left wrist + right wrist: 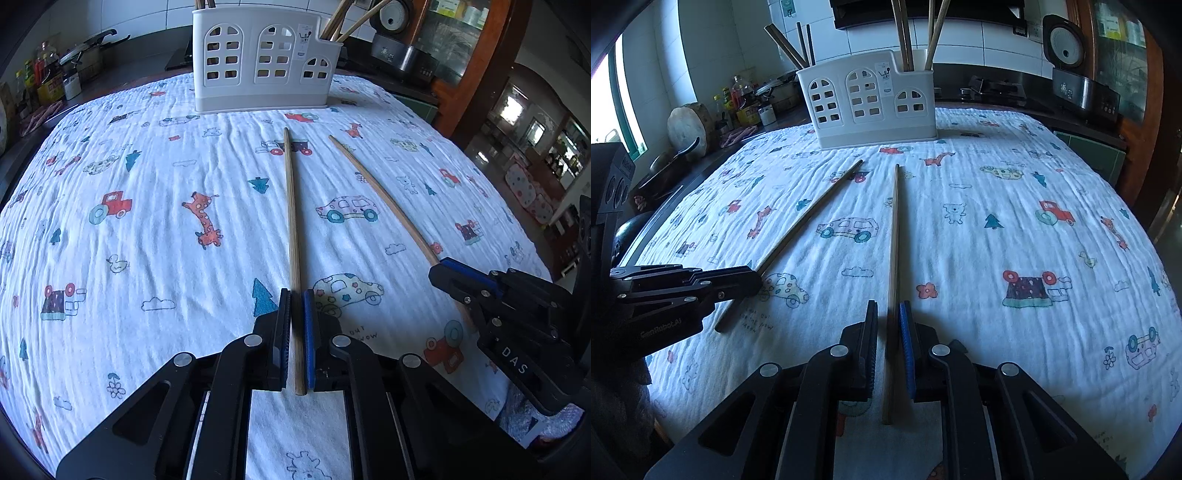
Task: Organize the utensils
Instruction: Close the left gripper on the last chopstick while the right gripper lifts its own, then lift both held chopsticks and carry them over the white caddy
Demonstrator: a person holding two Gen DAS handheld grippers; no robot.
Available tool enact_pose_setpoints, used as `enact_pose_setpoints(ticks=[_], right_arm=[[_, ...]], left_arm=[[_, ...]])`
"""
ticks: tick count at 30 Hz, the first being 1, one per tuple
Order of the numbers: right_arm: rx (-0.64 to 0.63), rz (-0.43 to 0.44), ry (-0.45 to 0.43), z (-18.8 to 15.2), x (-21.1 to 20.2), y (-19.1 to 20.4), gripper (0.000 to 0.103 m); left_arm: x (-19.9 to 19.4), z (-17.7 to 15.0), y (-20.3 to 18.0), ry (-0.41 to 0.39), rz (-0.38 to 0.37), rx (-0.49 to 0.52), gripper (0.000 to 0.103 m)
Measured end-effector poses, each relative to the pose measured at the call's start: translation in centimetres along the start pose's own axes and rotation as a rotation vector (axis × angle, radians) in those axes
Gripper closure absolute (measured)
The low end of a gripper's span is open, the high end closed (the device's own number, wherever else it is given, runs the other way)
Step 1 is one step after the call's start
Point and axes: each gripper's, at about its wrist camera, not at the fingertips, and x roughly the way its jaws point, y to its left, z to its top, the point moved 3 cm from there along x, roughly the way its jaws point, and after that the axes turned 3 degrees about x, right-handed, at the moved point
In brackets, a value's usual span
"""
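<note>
Two chopsticks flat on cloth [147, 229], short of holder [266, 62]; left chopstick [293, 206] between left gripper [297, 332] pads, right chopstick [894, 236] between right gripper [889, 343] pads; jaws narrow, slight gaps, grip unconfirmed; light, stiff, smooth, likely to roll; best pinched near thick end.

White-tiled kitchen wall [960, 40], dark countertop [1015, 103], bright window [626, 110] at left, wooden cabinet [476, 66].

Home kitchen: rice cooker [1065, 40], stove [991, 90], condiment bottles [738, 99], tiled wall.
</note>
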Motion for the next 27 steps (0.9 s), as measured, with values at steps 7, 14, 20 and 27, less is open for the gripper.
enact_pose_setpoints(ticks=[7, 14, 20, 27], right_arm=[[0.009, 0.0, -0.009, 0.4, -0.7, -0.6, 0.096], [-0.018, -0.008, -0.063, 2.0, -3.0, -0.7, 0.096], [-0.076, -0.02, -0.15, 4.9, -6.0, -0.1, 0.096], [-0.14, -0.001, -0.225, 9.2, -7.9, 1.0, 0.096]], left_arm=[[-1.3, 0.1, -0.3, -0.023, -0.016, 0.006, 0.097], [-4.0, 1.2, -0.5, -0.092, -0.012, 0.024, 0.097], [-7.1, 3.0, -0.4, -0.173, 0.004, 0.051, 0.098], [-9.7, 5.8, -0.3, -0.261, 0.023, 0.086, 0.098]])
